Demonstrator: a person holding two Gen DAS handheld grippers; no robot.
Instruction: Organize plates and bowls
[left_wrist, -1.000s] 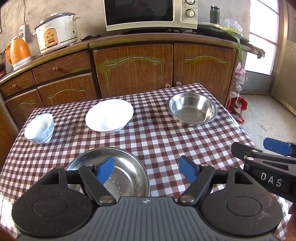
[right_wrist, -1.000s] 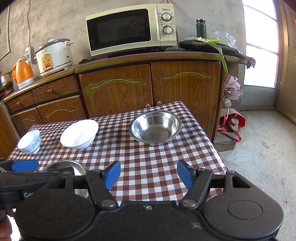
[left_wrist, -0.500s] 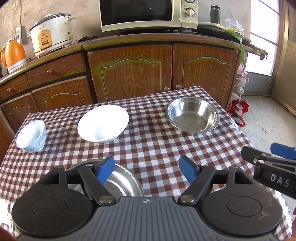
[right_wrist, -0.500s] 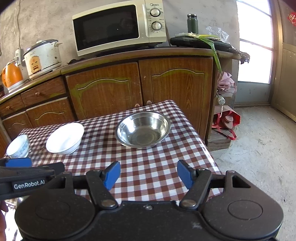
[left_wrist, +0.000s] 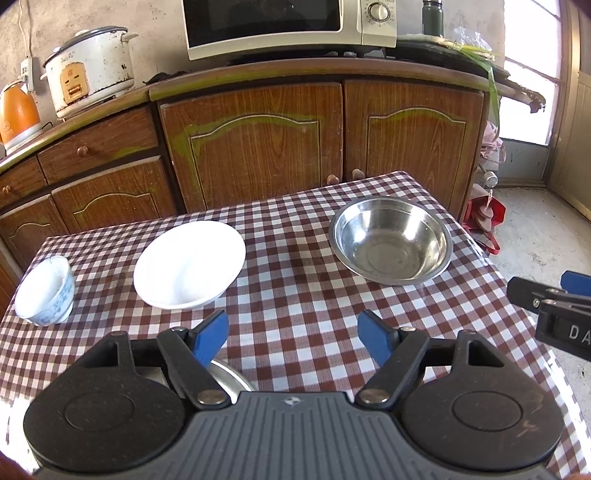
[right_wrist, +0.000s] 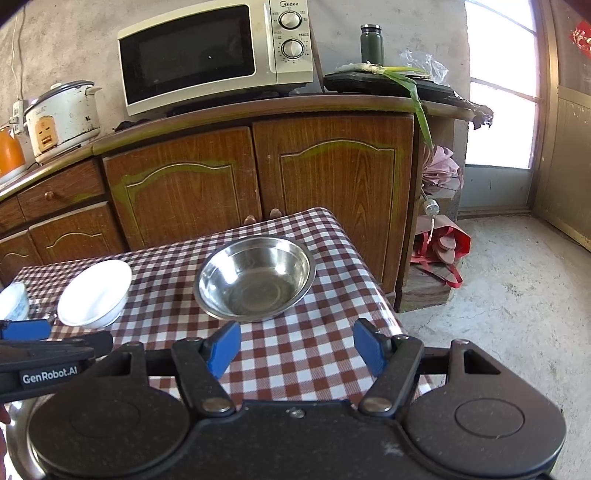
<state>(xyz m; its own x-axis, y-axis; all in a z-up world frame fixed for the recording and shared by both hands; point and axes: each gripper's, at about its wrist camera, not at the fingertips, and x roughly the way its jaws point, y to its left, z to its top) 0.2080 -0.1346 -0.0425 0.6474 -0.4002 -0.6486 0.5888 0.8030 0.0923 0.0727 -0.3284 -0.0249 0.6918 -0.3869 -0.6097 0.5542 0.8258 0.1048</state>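
The steel bowl (right_wrist: 255, 278) stands on the checked counter (left_wrist: 295, 295) near its far right corner, at about 1 o'clock from the left hand-held gripper (left_wrist: 293, 334) and at 12 o'clock, just ahead, from the right hand-held gripper (right_wrist: 295, 345). The white bowl (left_wrist: 190, 264) is at 11 o'clock in the left wrist view, and the small patterned bowl (left_wrist: 46, 290) is further out at 10 o'clock, near the left edge. A steel plate (left_wrist: 229, 380) lies at 6 o'clock under the left hand-held gripper, and only a part of its rim shows.

Compared with one second ago, both hand-held grippers have moved forward over the counter. The steel plate, which was then almost fully in view, is now nearly hidden below the left one, and the steel bowl looks bigger in the right wrist view. Both stay spread wide with nothing between the blue pads, the same as before.

I think this means the approach is still going on and no dish is picked yet; the right one seems to go for the steel bowl. All dishes are still apart, not stacked.
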